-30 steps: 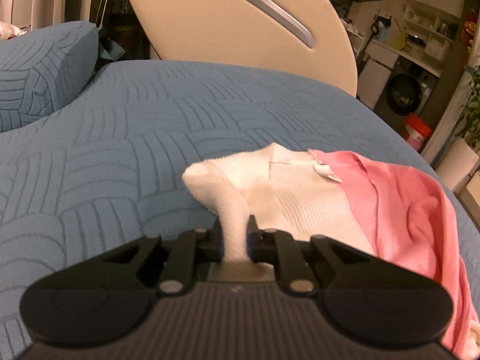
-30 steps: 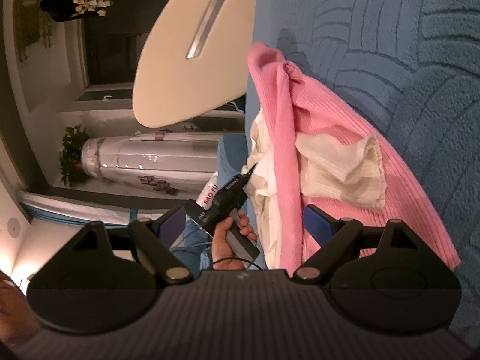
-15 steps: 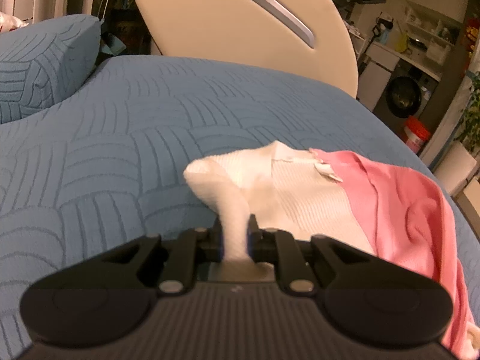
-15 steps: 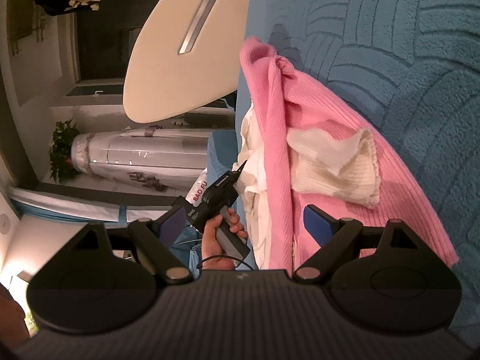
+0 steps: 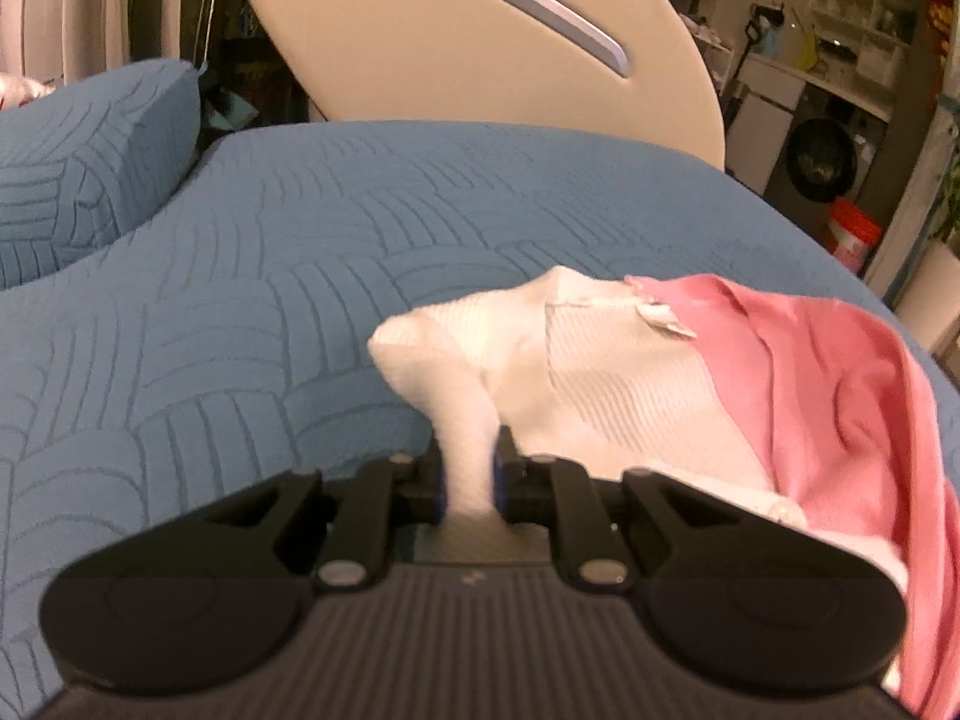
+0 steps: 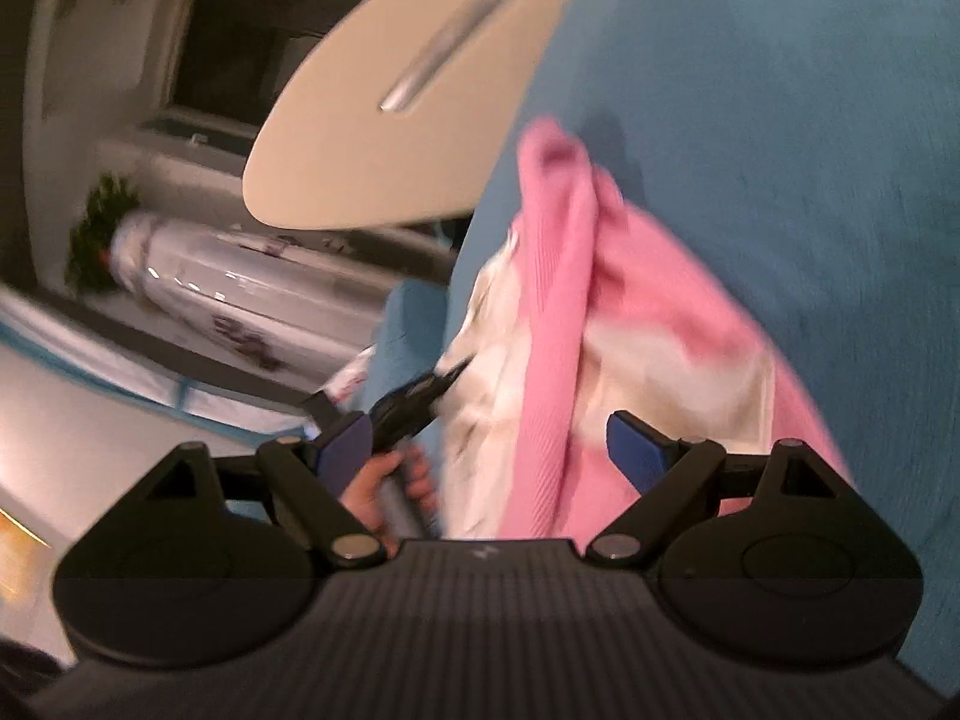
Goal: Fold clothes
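Observation:
A pink and white knit garment (image 5: 750,372) lies crumpled on the blue quilted sofa cushion (image 5: 300,276). My left gripper (image 5: 468,471) is shut on a white part of the garment, pinched between its fingers. In the right wrist view the garment (image 6: 558,324) shows as pink and white folds, blurred. My right gripper (image 6: 489,450) is open, its jaws wide apart on either side of a pink fold without gripping it. The left gripper (image 6: 414,402) and the hand holding it also show there, at the garment's white edge.
A beige oval table top (image 5: 480,30) stands tilted behind the cushion. A second blue cushion (image 5: 78,174) sits at the left. A washing machine (image 5: 816,150) and a red-lidded bucket (image 5: 852,234) stand at the right, beyond the cushion's edge.
The left gripper keeps its grip on the white fabric and has hardly moved. The right gripper has swung and tilted, its view now blurred, with the garment closer between its open jaws.

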Demonstrator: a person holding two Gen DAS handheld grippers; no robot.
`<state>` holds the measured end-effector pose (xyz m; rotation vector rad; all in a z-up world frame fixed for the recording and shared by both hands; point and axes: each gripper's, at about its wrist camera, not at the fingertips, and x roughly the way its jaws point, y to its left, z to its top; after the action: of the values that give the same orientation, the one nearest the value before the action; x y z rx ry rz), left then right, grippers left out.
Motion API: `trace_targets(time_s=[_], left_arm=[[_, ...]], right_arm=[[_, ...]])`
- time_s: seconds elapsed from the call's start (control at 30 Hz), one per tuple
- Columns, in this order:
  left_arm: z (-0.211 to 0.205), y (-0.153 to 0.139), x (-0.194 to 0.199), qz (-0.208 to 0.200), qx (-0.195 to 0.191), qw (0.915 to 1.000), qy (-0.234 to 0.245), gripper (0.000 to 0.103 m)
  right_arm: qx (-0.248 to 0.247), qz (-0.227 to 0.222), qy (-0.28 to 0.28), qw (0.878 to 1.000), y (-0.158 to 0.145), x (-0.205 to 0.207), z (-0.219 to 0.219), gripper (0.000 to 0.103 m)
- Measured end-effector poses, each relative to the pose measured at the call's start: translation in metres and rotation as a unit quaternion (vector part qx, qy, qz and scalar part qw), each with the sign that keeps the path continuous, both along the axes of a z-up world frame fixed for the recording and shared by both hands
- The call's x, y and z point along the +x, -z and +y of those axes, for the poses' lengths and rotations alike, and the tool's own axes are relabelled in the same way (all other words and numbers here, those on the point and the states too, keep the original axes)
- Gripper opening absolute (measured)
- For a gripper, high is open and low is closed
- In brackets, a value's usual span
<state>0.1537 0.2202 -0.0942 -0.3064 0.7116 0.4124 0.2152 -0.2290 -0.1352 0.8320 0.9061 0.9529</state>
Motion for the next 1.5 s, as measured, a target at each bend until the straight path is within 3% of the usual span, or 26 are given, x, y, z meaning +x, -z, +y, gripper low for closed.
trace_targets(time_s=[0.13,0.2,0.3,0.4,0.5,0.6,0.73,0.8,0.83,0.87,0.93,1.03,1.13,1.2,1.27,1.33,1.37,1.4,1.47,1.5], left_arm=[[0.005,0.001,-0.002,-0.004,-0.014,0.9999,0.001,0.015],[0.007,0.001,-0.002,-0.005,-0.018,0.9998,0.002,0.015],[0.008,0.001,-0.003,-0.005,-0.022,0.9997,0.006,0.016],[0.012,0.0,-0.003,-0.008,-0.033,0.9994,0.008,0.016],[0.017,0.0,-0.004,-0.015,-0.047,0.9987,0.012,0.016],[0.023,0.0,-0.003,-0.023,-0.066,0.9975,0.011,0.017],[0.032,0.0,-0.005,-0.04,-0.097,0.9945,0.005,0.017],[0.037,0.002,-0.005,-0.05,-0.11,0.9926,-0.002,0.018],[0.038,0.003,-0.005,-0.053,-0.115,0.992,-0.004,0.019],[0.04,0.004,-0.004,-0.055,-0.117,0.9916,-0.005,0.019],[0.041,0.005,-0.003,-0.053,-0.112,0.9923,0.001,0.019],[0.04,0.001,-0.003,-0.059,-0.092,0.994,-0.006,0.013],[0.035,-0.01,-0.008,-0.087,-0.063,0.9941,0.01,0.01],[0.024,-0.022,-0.014,-0.101,-0.023,0.9936,0.045,0.01],[0.013,-0.032,-0.021,-0.1,0.008,0.992,0.076,0.01],[-0.001,-0.047,-0.038,-0.099,0.015,0.9859,0.134,0.01],[-0.011,-0.057,-0.052,-0.096,0.02,0.9784,0.182,0.01],[-0.028,-0.067,-0.074,-0.082,0.031,0.9653,0.246,0.01],[-0.062,-0.08,-0.123,-0.045,0.049,0.9321,0.356,0.011],[-0.075,-0.077,-0.143,-0.023,0.044,0.922,0.384,0.011]], right_arm=[[-0.08,-0.075,0.001,0.994,-0.03,0.032,0.038,0.089],[-0.135,-0.112,-0.004,0.985,-0.045,0.057,0.066,0.089],[-0.248,-0.19,-0.031,0.949,-0.063,0.115,0.131,0.086],[-0.336,-0.209,-0.071,0.916,-0.062,0.169,0.187,0.087],[-0.384,-0.209,-0.094,0.894,-0.055,0.209,0.227,0.087],[-0.405,-0.18,-0.121,0.888,-0.043,0.237,0.255,0.086],[-0.442,-0.139,-0.187,0.866,-0.023,0.248,0.281,0.083],[-0.441,-0.162,-0.219,0.855,-0.02,0.239,0.289,0.064],[-0.438,-0.177,-0.226,0.852,-0.022,0.234,0.29,0.027],[-0.431,-0.195,-0.234,0.849,-0.026,0.227,0.291,0.012],[-0.427,-0.234,-0.246,0.838,-0.033,0.213,0.293,0.012],[-0.425,-0.31,-0.263,0.809,-0.045,0.187,0.292,0.012],[-0.428,-0.407,-0.258,0.765,-0.058,0.161,0.285,0.012],[-0.42,-0.45,-0.237,0.752,-0.072,0.147,0.272,0.012],[-0.399,-0.478,-0.216,0.752,-0.087,0.134,0.257,0.012],[-0.368,-0.517,-0.195,0.748,-0.104,0.112,0.231,0.012],[-0.35,-0.558,-0.188,0.729,-0.116,0.087,0.207,0.012],[-0.338,-0.595,-0.19,0.705,-0.124,0.057,0.181,0.012],[-0.334,-0.625,-0.205,0.675,-0.124,0.019,0.147,0.012],[-0.339,-0.646,-0.221,0.647,-0.119,-0.014,0.116,0.012]])
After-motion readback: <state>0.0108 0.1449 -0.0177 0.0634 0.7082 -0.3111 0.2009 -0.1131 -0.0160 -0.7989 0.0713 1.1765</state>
